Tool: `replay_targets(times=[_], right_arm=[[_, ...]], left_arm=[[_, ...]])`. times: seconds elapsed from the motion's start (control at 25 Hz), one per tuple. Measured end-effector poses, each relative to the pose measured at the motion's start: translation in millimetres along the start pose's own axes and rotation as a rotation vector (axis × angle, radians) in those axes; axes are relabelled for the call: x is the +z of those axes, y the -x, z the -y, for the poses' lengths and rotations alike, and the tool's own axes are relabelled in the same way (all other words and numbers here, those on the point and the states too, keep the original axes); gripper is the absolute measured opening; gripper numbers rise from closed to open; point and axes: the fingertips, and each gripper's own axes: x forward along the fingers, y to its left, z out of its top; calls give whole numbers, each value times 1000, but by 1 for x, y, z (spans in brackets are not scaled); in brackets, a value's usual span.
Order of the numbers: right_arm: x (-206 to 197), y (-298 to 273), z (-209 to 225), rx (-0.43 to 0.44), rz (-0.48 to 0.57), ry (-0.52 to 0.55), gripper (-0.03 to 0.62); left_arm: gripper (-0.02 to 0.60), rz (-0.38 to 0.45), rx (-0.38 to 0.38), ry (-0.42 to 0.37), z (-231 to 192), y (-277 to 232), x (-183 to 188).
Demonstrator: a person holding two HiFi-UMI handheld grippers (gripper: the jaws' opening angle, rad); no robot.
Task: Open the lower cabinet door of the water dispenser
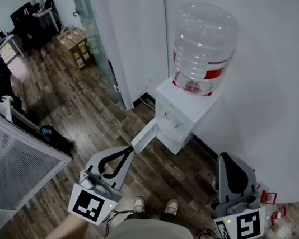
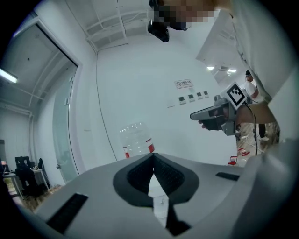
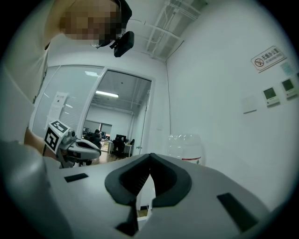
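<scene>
The white water dispenser [image 1: 183, 111] stands against the wall with a clear bottle [image 1: 203, 48] on top. Its lower cabinet door [image 1: 144, 134] hangs open, swung out to the left. My left gripper [image 1: 129, 151] is raised in front of the dispenser, short of the door, shut and empty. My right gripper [image 1: 227, 158] hangs to the right of the dispenser, also shut on nothing. In the left gripper view the jaws [image 2: 153, 158] meet below the bottle [image 2: 136, 140], with the right gripper [image 2: 216, 115] off to the right. In the right gripper view the closed tips [image 3: 149, 157] point past the bottle [image 3: 185, 147].
A glass partition [image 1: 91, 27] runs along the left of the dispenser, with cardboard boxes [image 1: 76, 47] and office desks [image 1: 24, 21] behind it. A grey mesh panel [image 1: 1, 159] stands at lower left. Small red objects [image 1: 268, 197] lie on the wooden floor at right. My shoes [image 1: 141, 203] show below.
</scene>
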Motion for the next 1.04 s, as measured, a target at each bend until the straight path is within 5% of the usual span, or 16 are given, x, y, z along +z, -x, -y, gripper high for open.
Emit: replay_targets(times=[0.4,1.04], right_arm=[[1,7,-2,-4,-22,80,6],[10,5,10,-1,-7,67,6]], left_arm=[[6,42,-33,51,9,-19,27],[6,78,-11,88,2,-26,37]])
